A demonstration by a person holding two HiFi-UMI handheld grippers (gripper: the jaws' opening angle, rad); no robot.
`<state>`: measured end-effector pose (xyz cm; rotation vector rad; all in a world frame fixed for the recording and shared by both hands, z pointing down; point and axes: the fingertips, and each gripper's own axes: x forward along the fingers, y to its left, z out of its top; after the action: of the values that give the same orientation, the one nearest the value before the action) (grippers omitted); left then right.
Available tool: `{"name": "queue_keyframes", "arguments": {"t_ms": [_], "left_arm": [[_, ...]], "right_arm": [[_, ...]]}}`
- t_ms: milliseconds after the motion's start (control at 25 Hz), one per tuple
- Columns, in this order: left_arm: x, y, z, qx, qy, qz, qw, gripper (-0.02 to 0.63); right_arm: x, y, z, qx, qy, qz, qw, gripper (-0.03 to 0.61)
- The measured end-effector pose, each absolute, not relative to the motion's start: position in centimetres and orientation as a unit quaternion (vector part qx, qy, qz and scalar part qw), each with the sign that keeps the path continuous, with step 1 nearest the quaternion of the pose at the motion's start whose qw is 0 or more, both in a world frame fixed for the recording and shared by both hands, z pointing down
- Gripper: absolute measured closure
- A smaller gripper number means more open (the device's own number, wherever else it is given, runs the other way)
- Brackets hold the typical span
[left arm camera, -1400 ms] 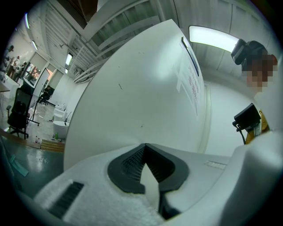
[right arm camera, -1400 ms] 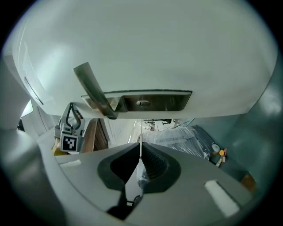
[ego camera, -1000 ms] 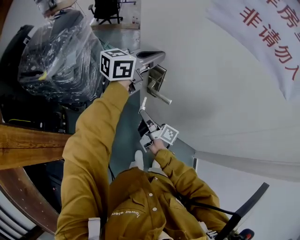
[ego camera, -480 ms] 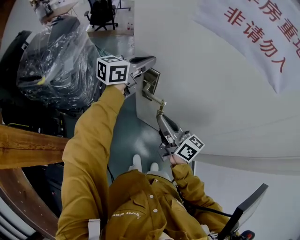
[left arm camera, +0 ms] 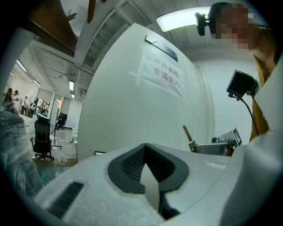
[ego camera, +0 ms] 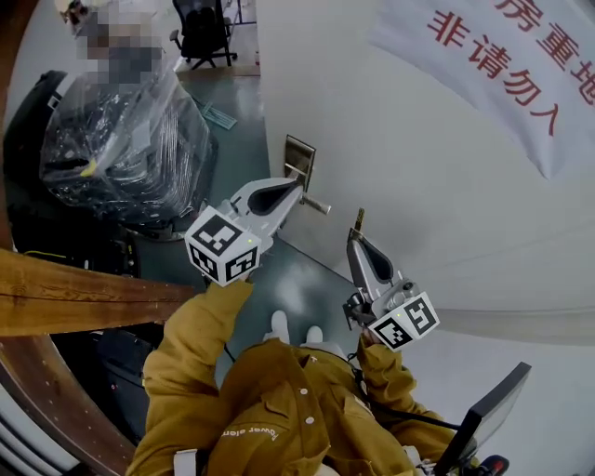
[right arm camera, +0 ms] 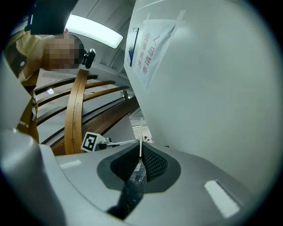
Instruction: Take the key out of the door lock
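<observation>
One key (ego camera: 359, 219) in fully closed right gripper (ego camera: 357, 235)

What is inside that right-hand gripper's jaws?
A thin brass-coloured metal key, its blade poking out past the tips of the right gripper. The part clamped between the dark pads is covered.

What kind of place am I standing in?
Probably an office or workshop: a white door with a red-lettered notice, an office chair beyond, and plastic-wrapped equipment.

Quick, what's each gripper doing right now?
Left gripper: closed, empty.
Right gripper: closed on the key.
</observation>
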<state>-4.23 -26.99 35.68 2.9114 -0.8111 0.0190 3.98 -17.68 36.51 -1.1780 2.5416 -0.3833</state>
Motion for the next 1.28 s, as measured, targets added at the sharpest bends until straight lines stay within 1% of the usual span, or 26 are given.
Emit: {"name": "queue_keyframes", "arguments": {"t_ms": [200, 400, 840, 1280], "left_arm": [[-4.3, -20.1, 34.7, 0.948, -0.313, -0.006, 0.063, 0.614], [-4.5, -16.6, 34.3, 0.942, -0.326, -0.009, 0.076, 0.614], [-4.1, -16.2, 33.7, 0.939, -0.337, -0.012, 0.066, 0.614], [-3.7, -15.7, 34.1, 0.939, -0.336, -0.013, 0.072, 0.614]], "right_arm": [[3.9, -16.3, 35.9, -0.408, 0.894, -0.120, 0.140, 0.552], [3.5, -15.4, 36.1, -0.406, 0.900, -0.105, 0.119, 0.552], [3.0, -15.4, 35.6, -0.390, 0.908, -0.098, 0.113, 0.552], [3.1, -15.0, 35.2, -0.383, 0.911, -0.102, 0.117, 0.552]]}}
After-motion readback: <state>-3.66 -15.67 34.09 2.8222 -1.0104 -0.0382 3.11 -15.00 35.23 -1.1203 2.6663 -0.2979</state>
